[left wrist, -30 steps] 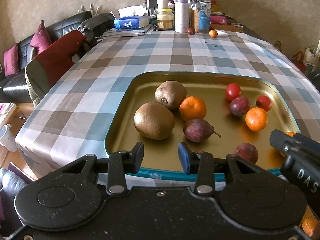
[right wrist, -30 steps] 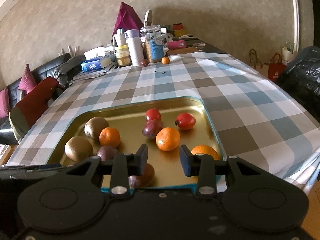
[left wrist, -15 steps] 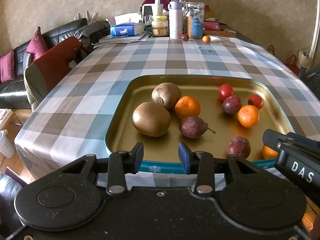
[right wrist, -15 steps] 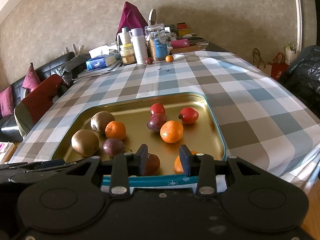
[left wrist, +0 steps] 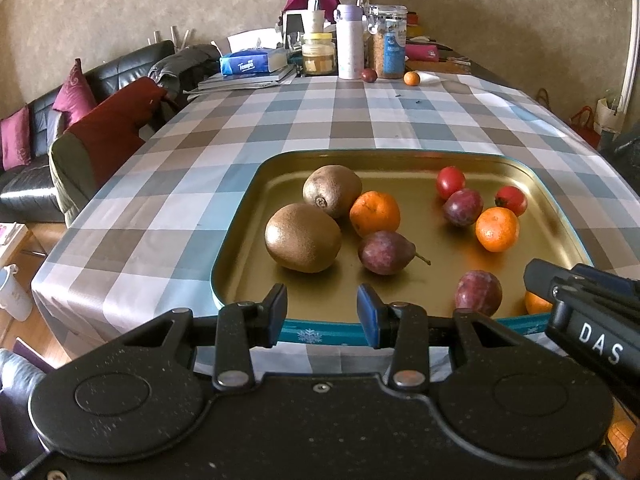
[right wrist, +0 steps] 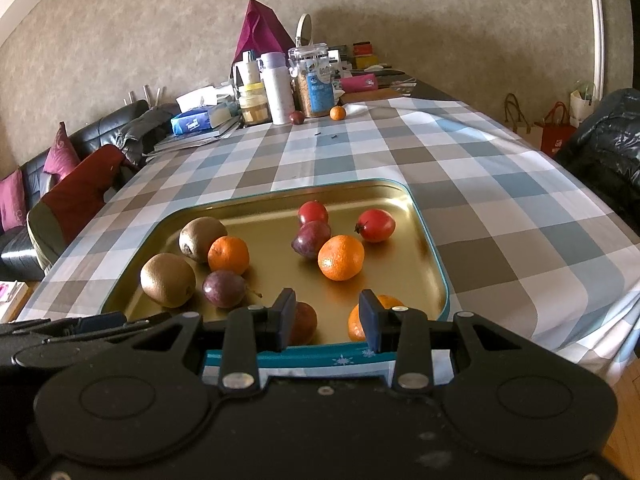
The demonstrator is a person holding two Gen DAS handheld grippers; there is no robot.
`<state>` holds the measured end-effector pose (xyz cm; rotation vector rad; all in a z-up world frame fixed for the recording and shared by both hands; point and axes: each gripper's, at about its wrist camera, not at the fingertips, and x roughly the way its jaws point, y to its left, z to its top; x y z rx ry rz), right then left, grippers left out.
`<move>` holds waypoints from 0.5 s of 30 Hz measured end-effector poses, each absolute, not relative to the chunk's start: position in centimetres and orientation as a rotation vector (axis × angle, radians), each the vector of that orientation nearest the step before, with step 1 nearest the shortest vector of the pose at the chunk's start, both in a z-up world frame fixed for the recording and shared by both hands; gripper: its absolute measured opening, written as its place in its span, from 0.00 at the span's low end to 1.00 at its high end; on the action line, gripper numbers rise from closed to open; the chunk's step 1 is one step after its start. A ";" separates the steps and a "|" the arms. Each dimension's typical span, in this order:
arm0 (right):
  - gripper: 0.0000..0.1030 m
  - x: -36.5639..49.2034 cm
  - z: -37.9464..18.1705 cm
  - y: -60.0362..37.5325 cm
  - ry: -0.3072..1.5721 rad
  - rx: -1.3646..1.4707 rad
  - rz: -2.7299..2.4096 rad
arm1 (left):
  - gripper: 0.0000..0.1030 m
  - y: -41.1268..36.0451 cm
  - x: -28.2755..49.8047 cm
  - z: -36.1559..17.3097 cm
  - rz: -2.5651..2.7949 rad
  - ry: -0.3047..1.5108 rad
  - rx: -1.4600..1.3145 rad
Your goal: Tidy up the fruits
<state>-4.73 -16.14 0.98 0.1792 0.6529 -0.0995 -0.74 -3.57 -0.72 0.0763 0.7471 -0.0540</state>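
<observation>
Two kiwis (left wrist: pixel 316 218) crowd tray (left wrist: pixel 236 240) left; jars (left wrist: pixel 352 50) far end.

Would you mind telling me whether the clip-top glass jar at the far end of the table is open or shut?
Shut: the glass jar stands upright with its lid flat on top.

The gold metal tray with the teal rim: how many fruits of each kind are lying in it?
In the gold metal tray:
Brown fuzzy kiwis: 2
Orange mandarins: 3
Dark purple plum-like fruits: 3
Small red round fruits: 2
Total: 10
</observation>
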 end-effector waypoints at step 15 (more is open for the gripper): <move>0.37 -4.8 1.0 -16.2 0.656 0.177 -0.098 | 0.47 -3.8 -0.4 -0.9 -0.066 0.766 0.081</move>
